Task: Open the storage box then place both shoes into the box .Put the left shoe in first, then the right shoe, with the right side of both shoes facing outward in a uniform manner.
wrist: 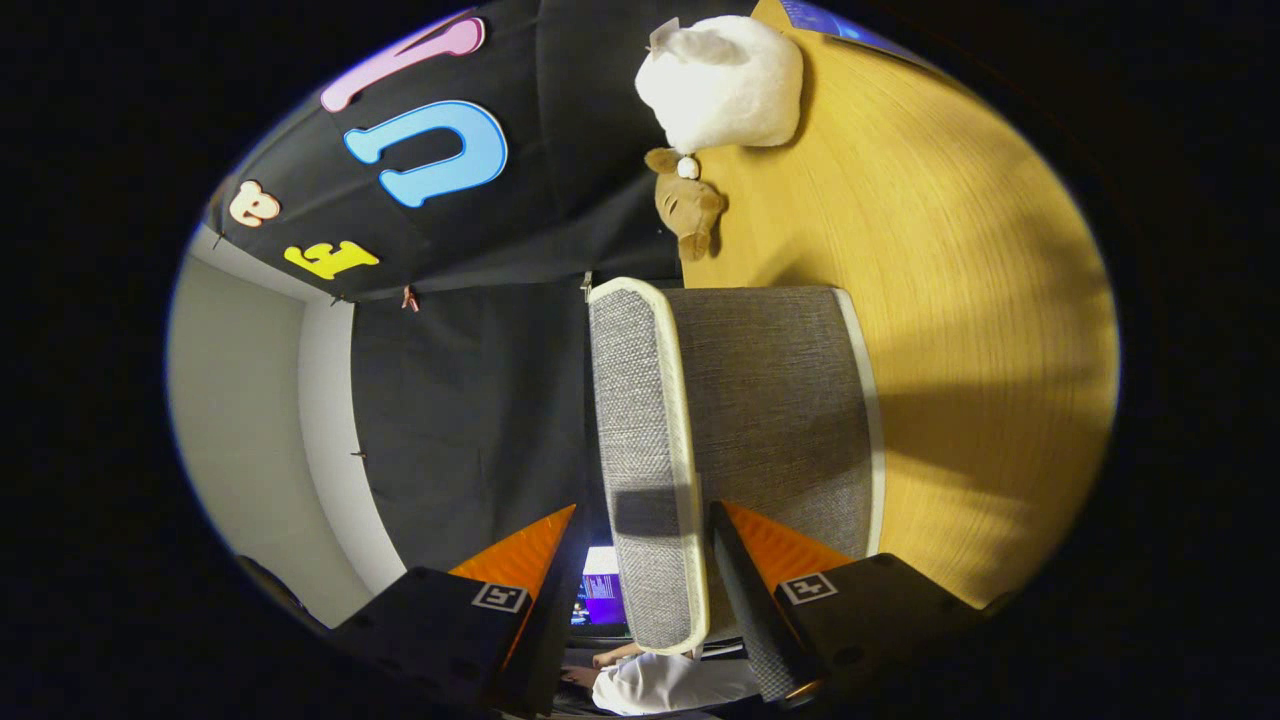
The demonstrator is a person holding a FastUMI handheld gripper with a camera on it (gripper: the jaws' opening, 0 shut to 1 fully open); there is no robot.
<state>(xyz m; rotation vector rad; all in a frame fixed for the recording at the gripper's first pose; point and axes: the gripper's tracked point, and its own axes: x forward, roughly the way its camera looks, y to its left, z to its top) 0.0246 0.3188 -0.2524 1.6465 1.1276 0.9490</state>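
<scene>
With the grey woven fabric storage box (760, 400) on the wooden table (980, 300), its white-trimmed lid edge sits between the open gripper (645, 520) fingers, apparently ungripped; close squarely before lifting.

A wooden counter (960, 300) with a warm yellow grain carries a broad soft shadow across it, with brighter patches of light toward its near and far parts. At its far end sit a fluffy white soft toy (725, 85) and, just beside it, a small brown plush animal (688, 205), both close against the black cloth wall (470, 400) that hangs in folds behind the counter. Past the cloth's edge stands a plain pale grey wall (235, 400) with a lighter strip along it, and a person's white sleeve (665, 685) shows near a small lit screen (600, 598).
</scene>
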